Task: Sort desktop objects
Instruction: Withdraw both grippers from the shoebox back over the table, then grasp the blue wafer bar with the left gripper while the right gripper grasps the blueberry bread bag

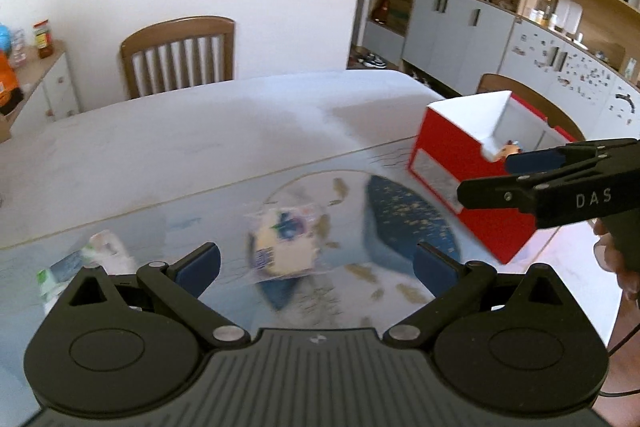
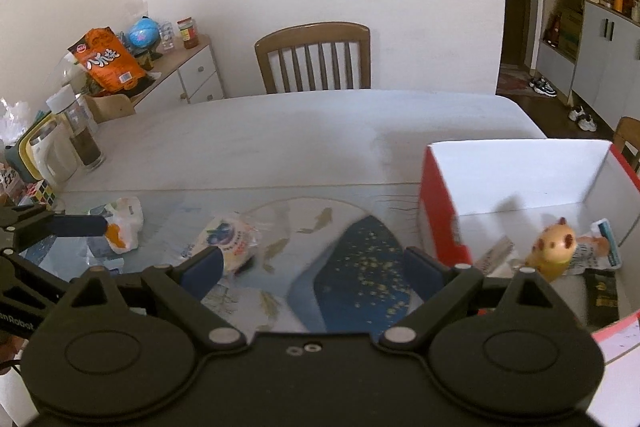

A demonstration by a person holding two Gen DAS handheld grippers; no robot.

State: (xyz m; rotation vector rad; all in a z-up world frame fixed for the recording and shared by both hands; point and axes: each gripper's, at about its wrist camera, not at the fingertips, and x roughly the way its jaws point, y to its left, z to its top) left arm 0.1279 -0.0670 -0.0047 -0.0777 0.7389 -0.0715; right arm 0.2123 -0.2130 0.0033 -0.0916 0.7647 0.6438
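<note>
My left gripper (image 1: 316,261) had its blue-padded jaws spread wide and empty, and so did my right gripper (image 2: 314,267). Both hovered over the glass-topped printed mat (image 2: 352,267) with its dark blue speckled shape and fish pattern, which covered the near part of the pale grey desk (image 2: 280,131).

The clear-wrapped snack packet with a blue-and-yellow label (image 1: 282,241) lay on the mat just beyond the gap in my left jaws, blurred. In the right wrist view the same packet (image 2: 230,239) sat just past my left-hand pad. A crumpled white-and-orange wrapper (image 2: 122,223) lay nearer the desk's left edge, beside the left gripper's finger reaching in from the side.

The open red cardboard box with a white interior (image 2: 440,215) stood toward the desk's right edge. Inside it were a small tan animal figurine (image 2: 554,247), a dark packet (image 2: 604,297) and some printed wrappers I couldn't read.

A wooden slat-back chair (image 2: 314,57) stood at the far edge against the white wall. A low cabinet (image 2: 192,71) to the left carried an orange snack bag (image 2: 106,61) and a jar.
</note>
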